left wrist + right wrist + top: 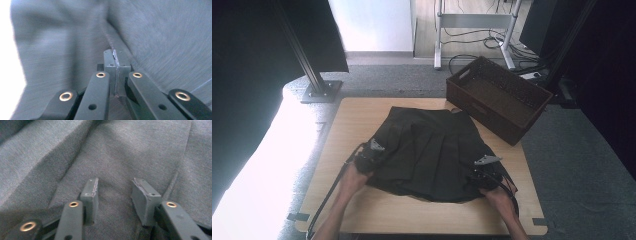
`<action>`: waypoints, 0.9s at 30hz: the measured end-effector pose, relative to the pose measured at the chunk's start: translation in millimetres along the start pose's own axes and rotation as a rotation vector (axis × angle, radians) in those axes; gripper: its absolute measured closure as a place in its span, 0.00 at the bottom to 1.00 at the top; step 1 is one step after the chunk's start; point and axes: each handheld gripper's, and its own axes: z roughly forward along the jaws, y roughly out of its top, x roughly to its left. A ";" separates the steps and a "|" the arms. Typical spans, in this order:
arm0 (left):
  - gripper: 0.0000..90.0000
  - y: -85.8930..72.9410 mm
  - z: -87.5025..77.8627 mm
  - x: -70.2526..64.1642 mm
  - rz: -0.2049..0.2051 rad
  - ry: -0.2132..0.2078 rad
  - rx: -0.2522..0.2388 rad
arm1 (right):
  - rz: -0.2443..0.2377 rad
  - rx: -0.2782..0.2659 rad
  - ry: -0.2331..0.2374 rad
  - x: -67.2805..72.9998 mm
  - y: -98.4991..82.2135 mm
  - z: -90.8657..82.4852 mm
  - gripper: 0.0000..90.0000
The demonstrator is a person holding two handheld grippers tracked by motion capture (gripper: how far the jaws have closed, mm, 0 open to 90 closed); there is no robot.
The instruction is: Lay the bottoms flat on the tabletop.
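A dark pleated skirt point(432, 150) lies spread on the wooden table point(362, 115). My left gripper point(368, 159) sits at the skirt's left edge. In the left gripper view its pads point(110, 62) stand pressed together, with a ridge of cloth point(162, 37) rising from their tips, so my left gripper point(116, 60) is shut on the skirt. My right gripper point(484, 172) rests at the skirt's lower right edge. In the right gripper view my right gripper point(116, 187) is open, and grey fabric point(125, 150) lies flat between the parted pads, which do not press on it.
A dark woven basket point(492, 122) stands empty at the table's back right corner, close to the skirt's top edge. A black stand base point(321, 91) sits beyond the back left corner. Bare wood runs along the front edge.
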 end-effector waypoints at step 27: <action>0.55 6.5 -26.0 -56.2 0.166 -0.063 -0.087 | 0.012 -0.046 -0.011 -8.7 3.3 -27.4 0.65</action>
